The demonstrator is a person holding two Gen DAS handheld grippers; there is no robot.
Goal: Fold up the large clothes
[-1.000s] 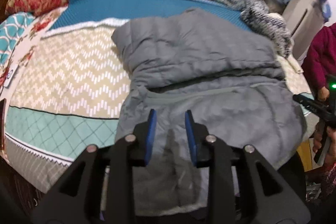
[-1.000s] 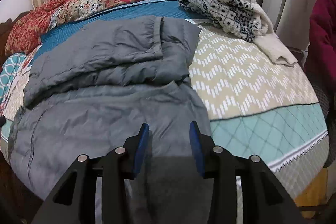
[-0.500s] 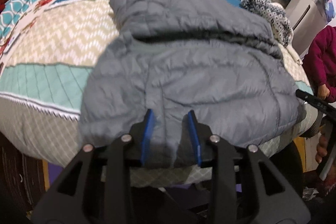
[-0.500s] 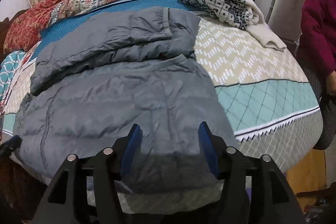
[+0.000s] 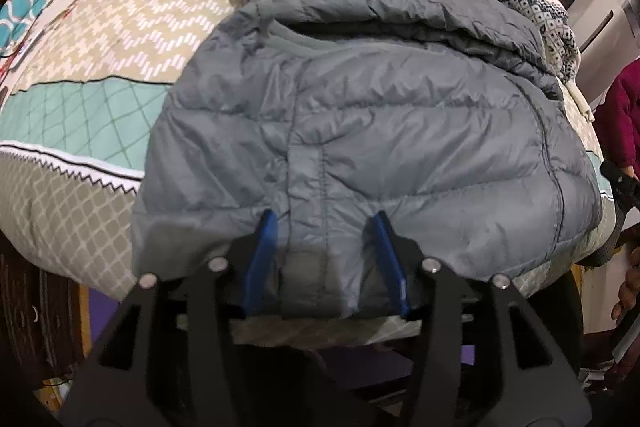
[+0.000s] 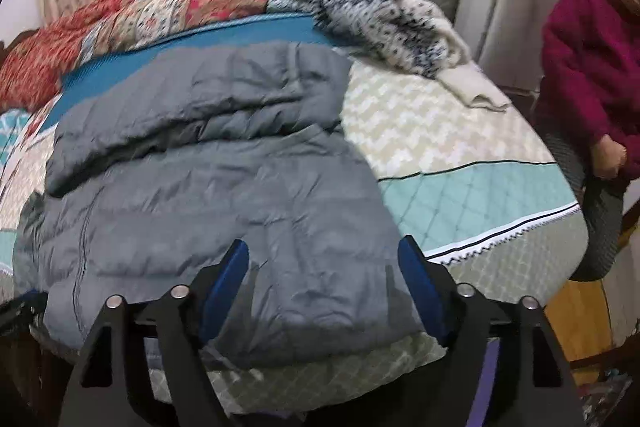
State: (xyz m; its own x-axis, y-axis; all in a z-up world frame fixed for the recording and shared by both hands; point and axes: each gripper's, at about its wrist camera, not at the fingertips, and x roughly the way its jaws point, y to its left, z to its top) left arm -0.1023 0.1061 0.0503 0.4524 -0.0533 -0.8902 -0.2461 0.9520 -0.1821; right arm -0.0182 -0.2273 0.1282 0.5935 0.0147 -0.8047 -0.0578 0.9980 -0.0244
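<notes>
Centrally on the bed lies the grey puffer jacket (image 5: 372, 115), its upper part folded over in a thick roll toward the headboard side and its lower hem hanging just over the near edge of the mattress. Everything else can be placed from that jacket. Beneath it spreads the patterned bedspread (image 5: 120, 39) — beige zigzag, then a mint diamond band, then a grey lattice border dropping over the bed edge. Beyond the jacket's folded roll a teal blanket (image 6: 224, 41) shows as a strip, and behind that a red floral patchwork quilt (image 6: 168, 11) is heaped with a cream blanket on top. Off the jacket's far right corner a navy-and-white knit sweater (image 6: 376, 15) sprawls, one pale sleeve trailing over the zigzag cloth. Further right of the jacket stands a person in a maroon sweater (image 6: 588, 67), beside a grey cabinet.

At the jacket's near hem, left of centre, the left gripper (image 5: 326, 261) has its blue pads parted with hem fabric lying between them — neither pad visibly presses the cloth. Toward the hem's right end the right gripper (image 6: 324, 283) is spread wider, its jaws straddling the jacket's edge without clamping it; the view there is slightly blurred.
</notes>
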